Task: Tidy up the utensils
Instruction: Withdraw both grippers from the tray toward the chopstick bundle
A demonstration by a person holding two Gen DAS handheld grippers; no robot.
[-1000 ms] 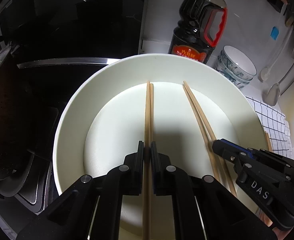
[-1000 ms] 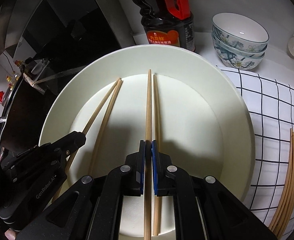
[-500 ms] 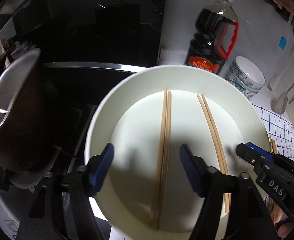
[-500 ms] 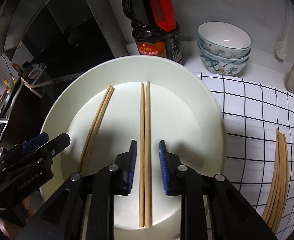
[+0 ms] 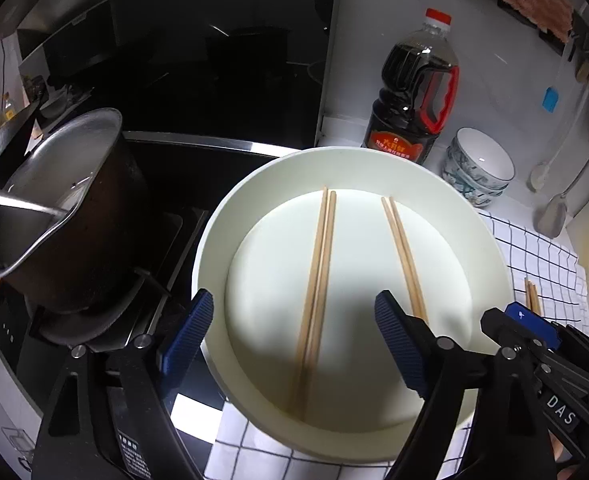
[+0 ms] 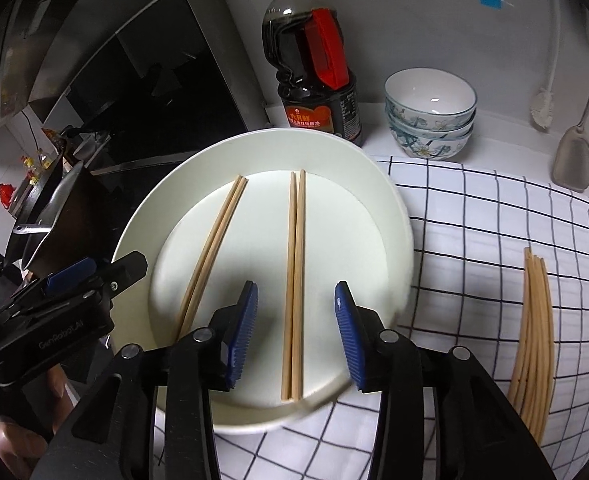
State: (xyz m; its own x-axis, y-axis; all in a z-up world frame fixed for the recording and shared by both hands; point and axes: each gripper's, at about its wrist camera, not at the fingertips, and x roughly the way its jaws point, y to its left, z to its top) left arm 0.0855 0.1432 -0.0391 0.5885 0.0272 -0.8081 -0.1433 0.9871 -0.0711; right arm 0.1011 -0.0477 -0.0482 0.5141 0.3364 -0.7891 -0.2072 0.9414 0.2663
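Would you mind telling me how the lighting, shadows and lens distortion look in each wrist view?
Left wrist view: the stove side is dark, the metal pot catches glare, and the claw's shadow falls across the white plate. Right wrist view: brighter; the fisheye bows the checked cloth lines and the spare chopsticks, and the plate's near rim looks slightly smeared.

Plate plain white, no pattern. Two chopstick pairs on it were pale tan wood; loose bundle on the cloth the same tan. Cloth white with a thin black grid. Bottle dark brown-black, red cap and handle, orange-red label. Stacked bowls white with blue-green floral print. Pot dark brown outside, dull silver inside. Gripper pads ribbed blue on black arms.
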